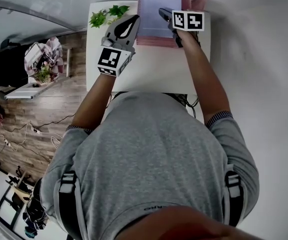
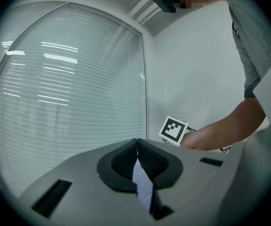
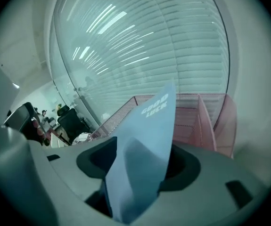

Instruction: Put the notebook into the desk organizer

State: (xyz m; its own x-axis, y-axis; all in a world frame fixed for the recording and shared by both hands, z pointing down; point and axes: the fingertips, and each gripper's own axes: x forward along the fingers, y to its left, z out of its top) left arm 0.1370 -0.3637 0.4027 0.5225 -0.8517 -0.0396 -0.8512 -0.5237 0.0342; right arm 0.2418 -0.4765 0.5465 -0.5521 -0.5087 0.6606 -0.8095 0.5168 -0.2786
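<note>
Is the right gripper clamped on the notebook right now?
No. The right gripper view shows the right gripper with jaws apart, a dark gap on each side of the notebook between them.

Green plant (image 1: 99, 18) on white table (image 1: 149, 70); blinds (image 2: 69, 102) behind.

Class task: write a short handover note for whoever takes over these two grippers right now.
Left gripper: shut, beside the notebook's left edge.
Right gripper: open, with the notebook between its jaws, not pressed.
Notebook: appears to lean inside the organizer at the table's far edge.
Done: notebook seems placed.
Left: draw the right gripper back and check that the notebook sits properly.
</note>
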